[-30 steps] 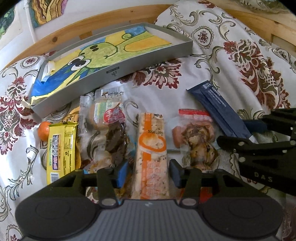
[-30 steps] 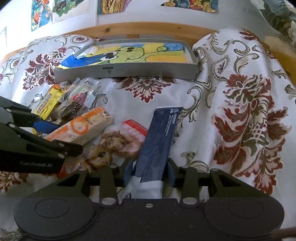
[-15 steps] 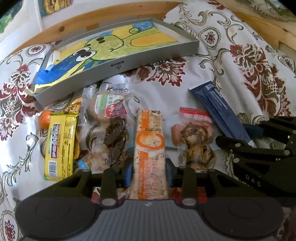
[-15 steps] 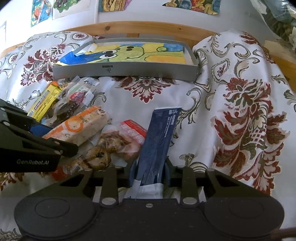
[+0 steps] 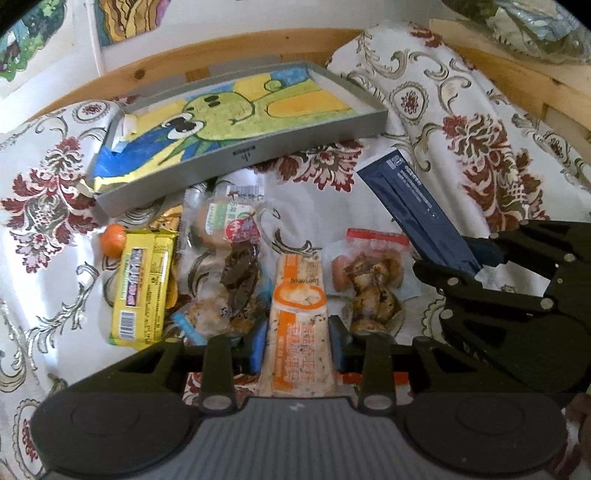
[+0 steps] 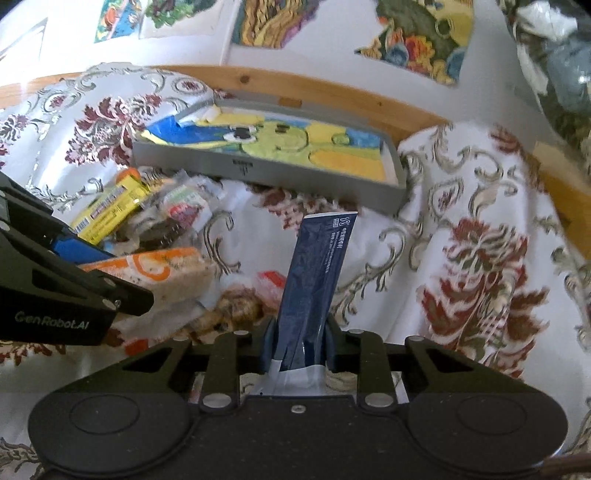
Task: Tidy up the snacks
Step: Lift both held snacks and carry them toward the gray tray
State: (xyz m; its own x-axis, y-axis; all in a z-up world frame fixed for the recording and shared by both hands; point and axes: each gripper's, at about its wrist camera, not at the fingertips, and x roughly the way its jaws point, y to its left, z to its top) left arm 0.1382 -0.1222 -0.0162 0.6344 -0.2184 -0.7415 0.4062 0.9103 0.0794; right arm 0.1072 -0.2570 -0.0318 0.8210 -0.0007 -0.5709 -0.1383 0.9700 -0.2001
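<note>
Your left tongs point(image 5: 297, 341) gripped the orange snack bar point(image 5: 298, 314). Your right tongs point(image 6: 298, 345) clamped the navy packet point(image 6: 316, 280), near the grey tray point(image 6: 266, 171).

Floral tablecloth point(image 5: 461, 122) covers the surface (white, dark red blooms); wooden rail point(image 6: 332, 88) behind; colourful drawings point(image 6: 417, 33) on wall.

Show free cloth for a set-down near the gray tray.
Bare cloth lies between the gray tray front wall and the navy packet, and right of that packet. The tray floor is bare. Left of the orange-white packet, snacks crowd up to the yellow bar.
</note>
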